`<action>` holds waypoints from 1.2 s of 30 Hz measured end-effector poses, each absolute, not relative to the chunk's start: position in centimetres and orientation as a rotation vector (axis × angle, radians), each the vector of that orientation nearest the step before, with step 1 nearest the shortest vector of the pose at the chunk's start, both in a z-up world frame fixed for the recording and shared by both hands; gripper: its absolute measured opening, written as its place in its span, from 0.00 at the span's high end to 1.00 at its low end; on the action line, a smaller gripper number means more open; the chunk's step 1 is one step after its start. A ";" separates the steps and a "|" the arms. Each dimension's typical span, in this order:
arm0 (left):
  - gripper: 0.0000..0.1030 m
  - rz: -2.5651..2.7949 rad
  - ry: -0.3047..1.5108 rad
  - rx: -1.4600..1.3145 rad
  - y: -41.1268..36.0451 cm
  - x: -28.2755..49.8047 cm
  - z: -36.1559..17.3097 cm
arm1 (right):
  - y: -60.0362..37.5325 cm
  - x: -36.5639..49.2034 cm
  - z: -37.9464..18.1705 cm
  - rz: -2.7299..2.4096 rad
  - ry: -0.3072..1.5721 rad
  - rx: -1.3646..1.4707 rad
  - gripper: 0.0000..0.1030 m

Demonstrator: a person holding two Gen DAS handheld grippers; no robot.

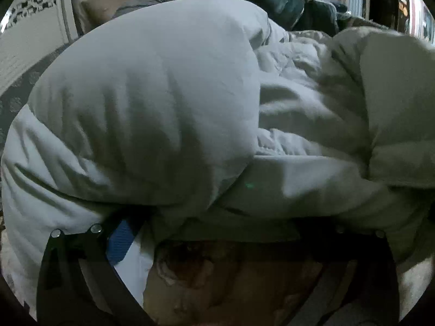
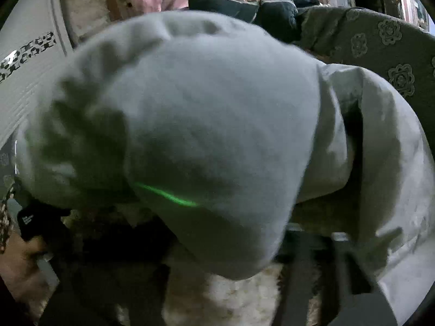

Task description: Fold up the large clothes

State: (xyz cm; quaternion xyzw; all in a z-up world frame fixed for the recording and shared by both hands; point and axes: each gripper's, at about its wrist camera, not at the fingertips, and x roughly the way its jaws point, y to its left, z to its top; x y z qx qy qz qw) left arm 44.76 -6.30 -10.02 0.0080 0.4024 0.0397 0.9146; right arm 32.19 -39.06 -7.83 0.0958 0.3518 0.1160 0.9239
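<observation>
A large pale grey padded jacket [image 1: 168, 103] fills the left wrist view, bunched in thick folds over my left gripper [image 1: 217, 233]. Its black fingers [image 1: 81, 247] stand apart with fabric draped across and between them, so the grip is unclear. In the right wrist view the same jacket [image 2: 206, 125] is blurred and hangs over my right gripper [image 2: 217, 244]. Only the right black finger [image 2: 348, 266] shows clearly; the tips are hidden under cloth.
A grey bedspread with flower pattern [image 2: 386, 43] lies at the right. Dark clothes [image 1: 293, 8] are piled at the back. A white panel with a black pattern [image 1: 30, 35] stands at the left. A fluffy cream surface [image 2: 244, 293] is below.
</observation>
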 end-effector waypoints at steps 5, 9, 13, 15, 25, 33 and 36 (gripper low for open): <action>0.82 0.078 0.858 -0.075 -4.1 44.9 -8.4 | -41.4 29.2 -4.6 0.225 0.660 0.234 0.84; 0.90 -0.003 0.756 0.000 -4.5 41.6 -3.5 | -43.2 24.0 -0.5 0.206 0.564 0.214 0.85; 0.99 -0.056 0.629 -0.001 -2.6 33.4 2.9 | -44.4 17.5 3.0 0.210 0.490 0.138 0.90; 1.00 -0.039 0.600 -0.027 -1.2 29.0 4.9 | -45.9 15.2 4.4 0.187 0.469 0.117 1.00; 0.37 -0.100 0.687 0.005 -3.7 21.6 3.3 | -50.5 10.9 -0.2 0.048 0.598 0.156 0.32; 0.03 -0.159 0.702 0.106 -9.4 25.1 -1.2 | -47.5 12.5 -3.9 0.071 0.638 0.212 0.03; 0.03 -0.113 0.712 0.231 -11.8 29.4 -4.2 | -45.7 15.5 -4.6 0.084 0.661 0.192 0.03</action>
